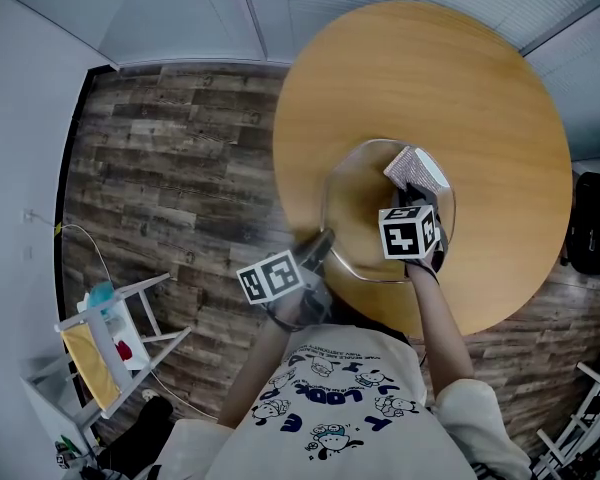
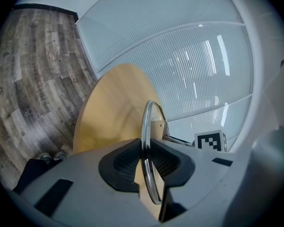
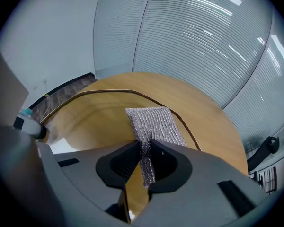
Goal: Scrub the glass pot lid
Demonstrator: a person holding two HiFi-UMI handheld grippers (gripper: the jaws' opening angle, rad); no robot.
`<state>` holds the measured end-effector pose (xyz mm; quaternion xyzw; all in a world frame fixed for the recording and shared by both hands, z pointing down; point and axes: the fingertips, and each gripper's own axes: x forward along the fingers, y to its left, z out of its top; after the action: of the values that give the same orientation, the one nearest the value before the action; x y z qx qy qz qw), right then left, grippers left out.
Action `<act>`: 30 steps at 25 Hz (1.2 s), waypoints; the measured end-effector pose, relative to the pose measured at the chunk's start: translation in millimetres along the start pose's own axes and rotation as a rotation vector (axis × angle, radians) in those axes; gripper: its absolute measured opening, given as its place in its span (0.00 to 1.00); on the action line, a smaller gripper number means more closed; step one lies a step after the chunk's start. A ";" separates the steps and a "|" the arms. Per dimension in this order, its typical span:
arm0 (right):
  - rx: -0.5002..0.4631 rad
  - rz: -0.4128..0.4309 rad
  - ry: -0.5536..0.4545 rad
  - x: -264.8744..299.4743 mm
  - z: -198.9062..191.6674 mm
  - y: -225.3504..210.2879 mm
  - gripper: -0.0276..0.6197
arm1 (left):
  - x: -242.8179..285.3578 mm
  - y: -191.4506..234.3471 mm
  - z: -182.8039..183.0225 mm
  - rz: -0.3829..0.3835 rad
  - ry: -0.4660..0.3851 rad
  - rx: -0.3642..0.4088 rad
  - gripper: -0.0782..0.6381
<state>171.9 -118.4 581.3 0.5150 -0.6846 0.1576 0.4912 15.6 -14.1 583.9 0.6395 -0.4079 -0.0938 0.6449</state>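
Two grippers at work. Left gripper [image 2: 146, 152]: fingers pinching metal rim of glass pot lid [image 1: 362, 200] at its near-left edge. Lid sits over near side of round wooden counter [image 1: 430, 68]; cannot tell whether it rests there. Right gripper [image 3: 144, 157]: fingers clamped on silver mesh scrub pad [image 3: 154, 123], pad lying on lid glass toward far-right rim. Plank floor [image 1: 170, 158] beside counter.

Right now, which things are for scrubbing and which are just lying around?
For the job: glass pot lid, clamped by the left gripper; silver scrubbing pad, clamped by the right gripper; round table below.
Lying about: white rack with yellow cloth; black bag on the floor.
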 end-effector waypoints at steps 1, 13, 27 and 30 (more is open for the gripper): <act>0.000 -0.002 0.002 -0.3 -0.7 -0.8 0.16 | -0.2 -0.2 0.0 0.000 0.000 0.000 0.21; 0.038 -0.027 0.027 -4.2 -12.3 -13.1 0.16 | 0.1 0.9 -2.2 -0.006 0.001 -0.018 0.21; 0.050 -0.007 0.099 -8.7 -28.6 -19.3 0.16 | 1.1 -0.9 -1.7 -0.011 -0.001 -0.029 0.21; 0.033 0.000 0.115 -10.8 -32.3 -18.0 0.16 | 1.2 -1.6 -1.2 -0.011 -0.003 -0.035 0.21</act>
<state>203.7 -96.7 582.2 0.5128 -0.6527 0.1982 0.5212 17.8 -14.2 583.2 0.6300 -0.4037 -0.1054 0.6550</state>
